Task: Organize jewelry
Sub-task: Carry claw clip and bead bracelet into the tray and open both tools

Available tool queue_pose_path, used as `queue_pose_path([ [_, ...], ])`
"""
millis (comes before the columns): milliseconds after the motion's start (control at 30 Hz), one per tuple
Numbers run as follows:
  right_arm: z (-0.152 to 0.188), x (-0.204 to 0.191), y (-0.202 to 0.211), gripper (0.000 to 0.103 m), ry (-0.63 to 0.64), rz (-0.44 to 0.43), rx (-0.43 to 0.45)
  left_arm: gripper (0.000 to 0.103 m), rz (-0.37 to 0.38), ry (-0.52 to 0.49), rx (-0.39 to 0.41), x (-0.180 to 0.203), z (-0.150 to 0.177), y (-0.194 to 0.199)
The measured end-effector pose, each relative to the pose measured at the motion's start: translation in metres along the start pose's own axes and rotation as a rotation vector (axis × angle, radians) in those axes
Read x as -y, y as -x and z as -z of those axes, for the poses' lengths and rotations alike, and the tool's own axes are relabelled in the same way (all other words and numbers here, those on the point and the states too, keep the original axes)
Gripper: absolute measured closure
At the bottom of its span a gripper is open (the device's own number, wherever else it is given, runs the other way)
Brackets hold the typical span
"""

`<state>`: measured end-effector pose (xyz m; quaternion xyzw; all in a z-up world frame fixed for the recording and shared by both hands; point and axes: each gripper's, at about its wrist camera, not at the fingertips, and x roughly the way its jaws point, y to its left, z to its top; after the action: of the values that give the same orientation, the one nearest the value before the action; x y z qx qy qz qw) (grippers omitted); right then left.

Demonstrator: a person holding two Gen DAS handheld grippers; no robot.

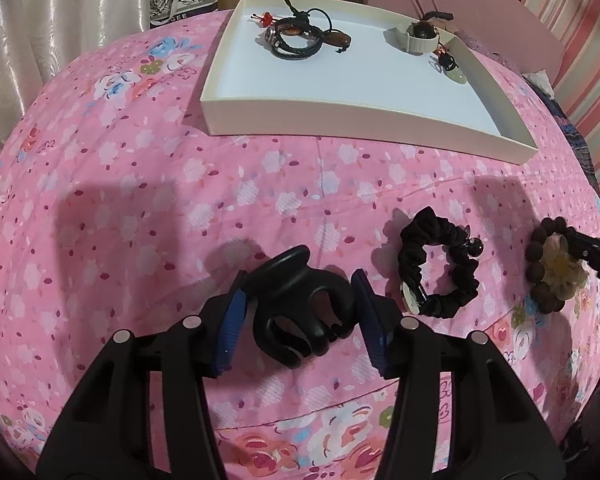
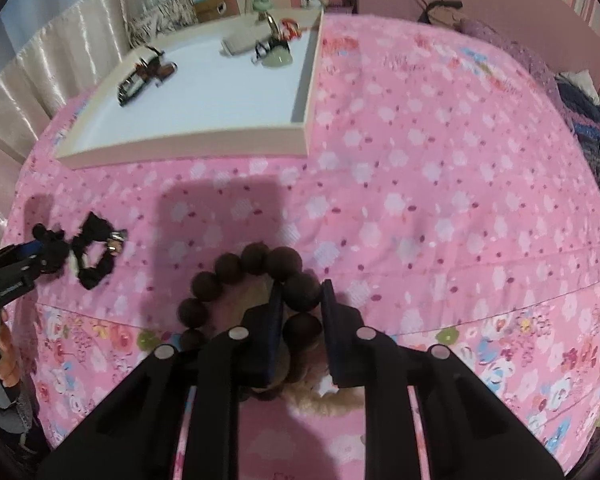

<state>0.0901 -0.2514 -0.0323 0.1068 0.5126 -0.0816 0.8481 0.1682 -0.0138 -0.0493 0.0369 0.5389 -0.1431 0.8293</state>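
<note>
Left tool [image 1: 300, 312] pinching hair claw [image 1: 300, 312] | right tool [image 2: 300, 332] clamping bead bracelet [image 2: 256, 280], beads partly hidden, blurred

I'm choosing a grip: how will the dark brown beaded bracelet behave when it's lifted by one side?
The dark brown beaded bracelet is a strung ring, so it will probably sag. Round beads may slip between the right gripper pads. Its tan flower charm may swing.

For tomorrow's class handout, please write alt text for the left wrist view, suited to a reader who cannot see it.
The left gripper closes on a black hair claw clip lying on a pink floral bedspread. To the right lie a black scrunchie and a brown bead bracelet; beyond sits a white tray holding other bracelets.
</note>
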Motion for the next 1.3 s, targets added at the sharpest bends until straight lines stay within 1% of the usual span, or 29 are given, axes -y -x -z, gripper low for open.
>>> queue_pose_path([
  [300, -0.001, -0.014, 0.039, 0.084, 0.044, -0.025, 0.09, 0.052, 0.012, -0.003, 0.048, 0.001, 0.0, 0.019],
  [667, -0.022, -0.024, 0.048, 0.084, 0.037, -0.045, 0.145, 0.052, -0.002, -0.028, 0.116, 0.005, -0.016, 0.051],
  [833, -0.041, -0.031, 0.059, 0.084, 0.039, -0.052, 0.177, 0.052, 0.003, -0.038, 0.156, 0.01, -0.033, 0.07],
  [967, -0.064, -0.039, 0.067, 0.084, 0.044, -0.048, 0.203, 0.052, 0.011, -0.046, 0.179, 0.014, -0.052, 0.08],
  [1167, -0.101, -0.052, 0.064, 0.084, 0.045, -0.035, 0.231, 0.052, 0.024, -0.03, 0.164, 0.016, -0.085, 0.072],
  [1300, -0.126, -0.063, 0.051, 0.084, 0.061, -0.022, 0.244, 0.052, 0.021, -0.013, 0.169, 0.018, -0.105, 0.062],
])
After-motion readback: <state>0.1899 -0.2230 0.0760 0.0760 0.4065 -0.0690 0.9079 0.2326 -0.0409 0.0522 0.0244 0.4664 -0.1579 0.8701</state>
